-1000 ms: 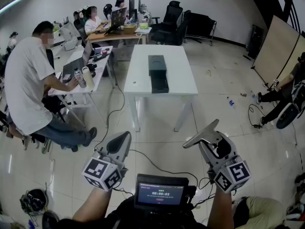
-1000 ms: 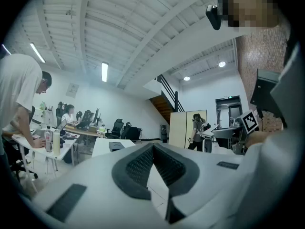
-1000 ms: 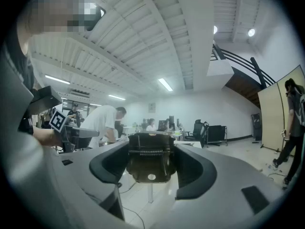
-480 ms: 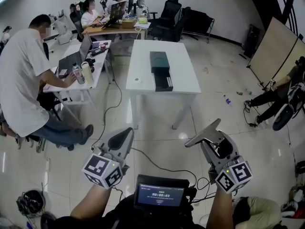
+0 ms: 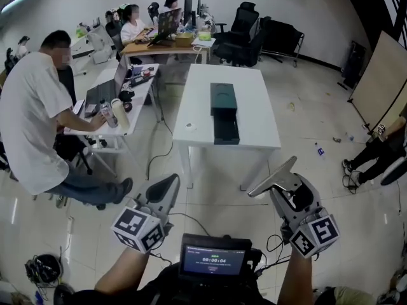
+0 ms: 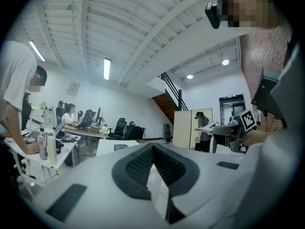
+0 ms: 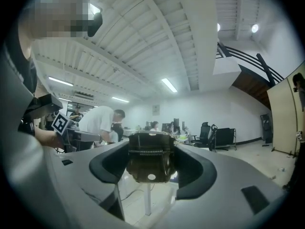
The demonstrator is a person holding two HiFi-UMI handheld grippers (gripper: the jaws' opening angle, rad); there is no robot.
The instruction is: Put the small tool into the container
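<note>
A dark box-shaped container (image 5: 223, 98) with a tray pulled out toward me (image 5: 227, 129) lies on a white table (image 5: 255, 131) a few steps ahead. My right gripper (image 5: 289, 182) is held low and near my body, far from the table. In the right gripper view my right gripper (image 7: 151, 150) is shut on a small dark clip-like tool (image 7: 148, 169) with a spring across its top. My left gripper (image 5: 169, 184) is also near my body; in the left gripper view its pads (image 6: 143, 163) meet with nothing between them.
A person in a white shirt (image 5: 30, 119) leans over a desk (image 5: 105, 116) with a laptop and bottles at the left. Other people sit at far desks; office chairs (image 5: 245, 25) stand behind the table. A cable runs across the floor; a wooden board (image 5: 381, 75) leans at the right.
The view has swung slightly, so the table and container sit a little more to the right and nearer. Both grippers keep their places, and the right one still grips the tool.
</note>
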